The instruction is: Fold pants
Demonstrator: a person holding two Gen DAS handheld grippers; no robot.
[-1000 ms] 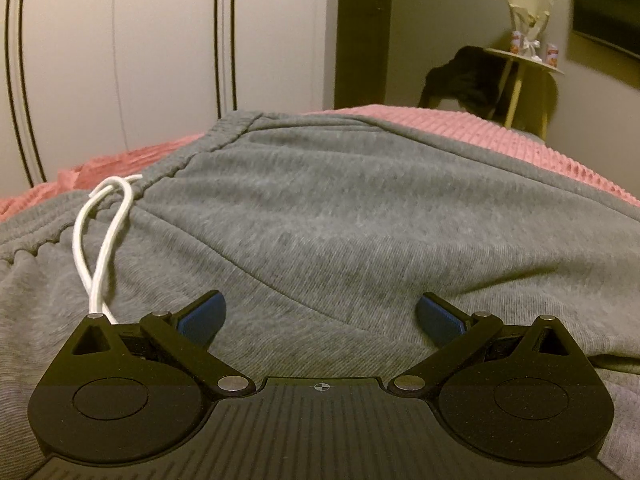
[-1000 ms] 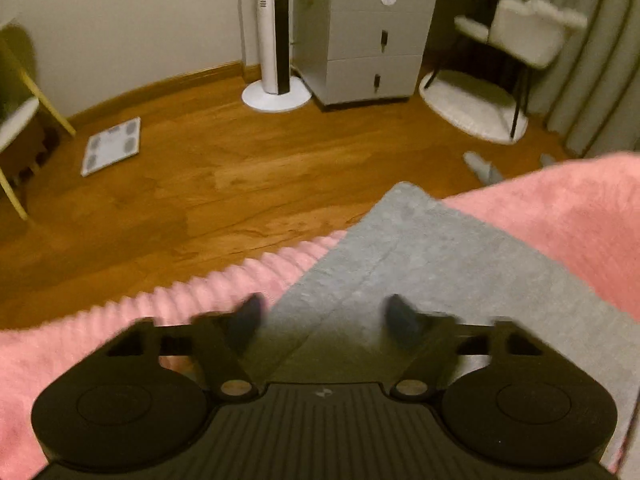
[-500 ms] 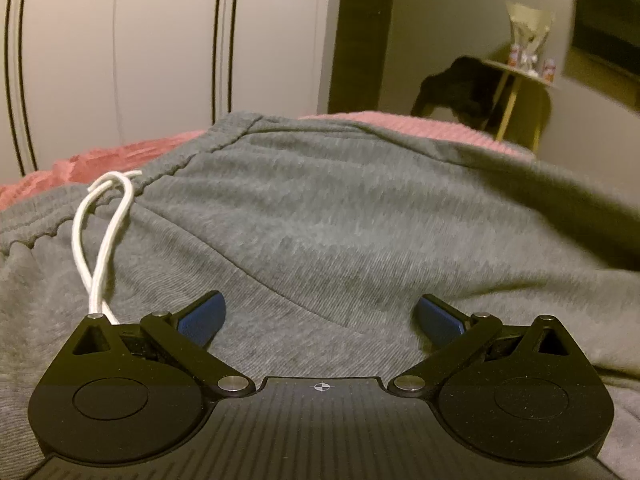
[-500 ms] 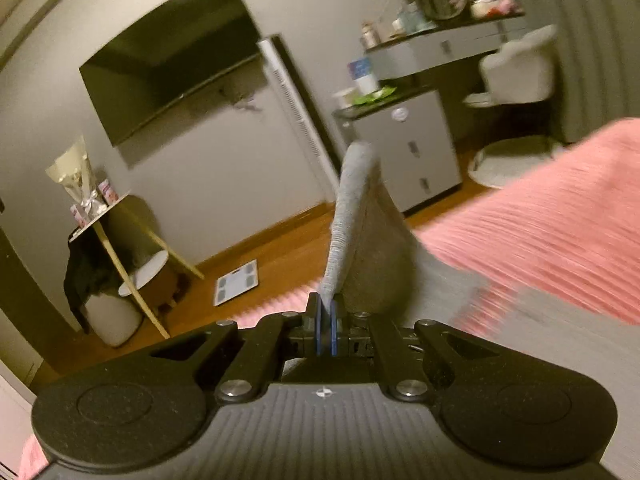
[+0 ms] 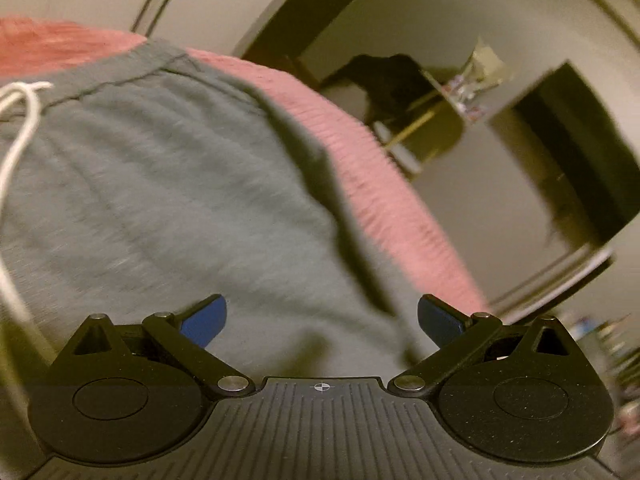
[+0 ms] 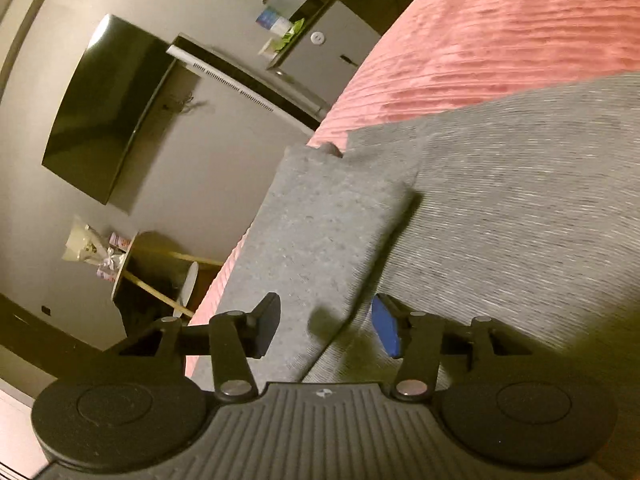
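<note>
Grey sweatpants (image 5: 160, 200) lie on a pink ribbed bedspread (image 5: 392, 200). The waistband and a white drawstring (image 5: 20, 128) show at the left of the left wrist view. My left gripper (image 5: 319, 316) is open and empty, low over the grey fabric near its right edge. In the right wrist view a grey pant-leg end (image 6: 320, 232) lies folded over the rest of the pants (image 6: 520, 200). My right gripper (image 6: 325, 326) is open, its fingers either side of the leg's edge, not clamped on it.
The bedspread (image 6: 500, 32) fills the upper right of the right wrist view. Beyond the bed edge are a wall television (image 6: 100, 108), a small round side table (image 6: 132, 264) with bottles, a dark garment (image 5: 384, 76) and grey drawers (image 6: 328, 44).
My right gripper was shut on the leg end and holding it up; it has now opened with the leg laid over the pants. My left gripper has tilted and swung right, staying open.
</note>
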